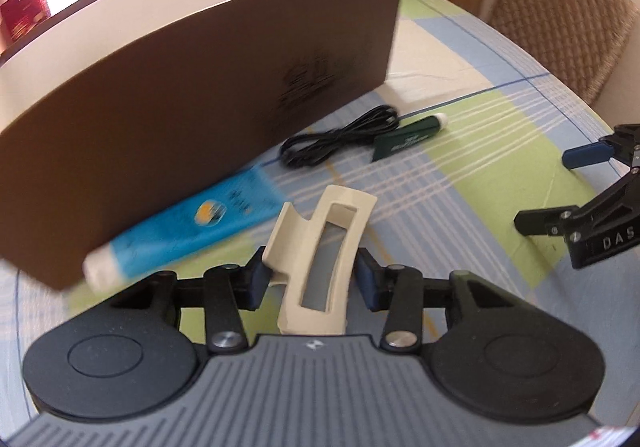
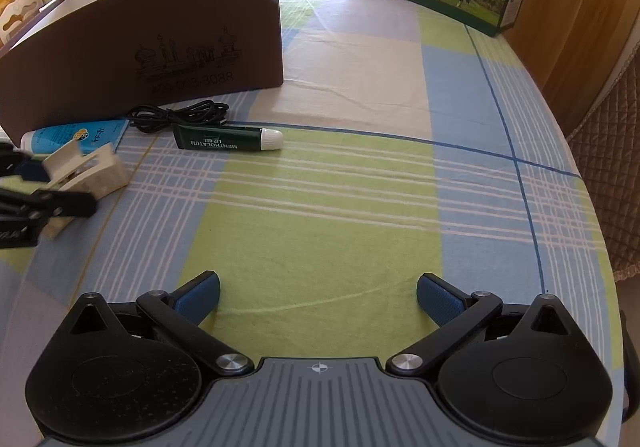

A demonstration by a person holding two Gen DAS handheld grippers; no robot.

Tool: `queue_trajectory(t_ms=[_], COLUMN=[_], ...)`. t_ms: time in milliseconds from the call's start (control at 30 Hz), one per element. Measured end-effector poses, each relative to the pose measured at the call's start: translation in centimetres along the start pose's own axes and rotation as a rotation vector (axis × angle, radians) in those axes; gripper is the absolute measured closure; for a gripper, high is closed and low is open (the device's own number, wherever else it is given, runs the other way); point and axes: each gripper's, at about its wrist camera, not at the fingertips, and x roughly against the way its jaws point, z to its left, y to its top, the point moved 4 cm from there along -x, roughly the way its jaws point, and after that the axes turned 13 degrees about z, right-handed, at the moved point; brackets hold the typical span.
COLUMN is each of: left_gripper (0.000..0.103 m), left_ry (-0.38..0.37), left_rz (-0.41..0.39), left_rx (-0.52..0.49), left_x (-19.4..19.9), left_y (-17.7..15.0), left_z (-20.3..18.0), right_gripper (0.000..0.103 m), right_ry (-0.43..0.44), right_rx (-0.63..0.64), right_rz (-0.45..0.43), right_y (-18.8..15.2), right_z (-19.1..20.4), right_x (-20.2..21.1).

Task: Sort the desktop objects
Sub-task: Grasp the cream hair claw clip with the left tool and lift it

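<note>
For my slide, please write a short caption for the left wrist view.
Left gripper closed on a cream hair claw clip beside the brown box on a checked tablecloth.

Right of the brown box (image 2: 160,39), you have open tablecloth (image 2: 320,215); along its front wall, blue tube (image 2: 76,137), cable (image 2: 180,115) and lip gel (image 2: 224,138) crowd you.

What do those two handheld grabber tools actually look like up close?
Both look alike. The left gripper and right gripper each have a ribbed grey body with a small round emblem, two round black discs at the sides, black link arms on silver pivots, and blue textured finger pads. White letters mark one black arm. No cables or sleeves show.
</note>
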Motion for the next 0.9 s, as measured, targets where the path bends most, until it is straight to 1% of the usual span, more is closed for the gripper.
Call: queue_trajectory(t_ms=[100, 233, 467, 667, 900], left_gripper=[0.063, 0.063, 0.063, 0.063, 0.062], left_ry=[0.015, 0.050, 0.091, 0.113, 0.114], left_rz=[0.010, 0.019, 0.023, 0.020, 0.018], left_rx=[0.040, 0.097, 0.175, 0.231, 0.261], left_x=[0.7, 1.5, 1.8, 2.0, 1.9], left_y=[-1.4, -2.7, -3.7, -4.2, -4.3], left_z=[0.6, 1.8, 3.9, 5.6, 6.6], right_gripper=[0.002, 0.002, 0.002, 0.002, 0.002], right_ry=[0.005, 0.022, 0.030, 0.019, 0.018], right_rx=[0.010, 0.045, 0.050, 0.025, 0.020], right_rz=[-0.009, -0.031, -0.099, -0.152, -0.194], right_y=[0.4, 1.6, 4.6, 6.6, 7.4], right_z=[0.8, 2.9, 6.3, 7.1, 7.2], right_x=[-0.3, -1.0, -2.7, -3.6, -3.9])
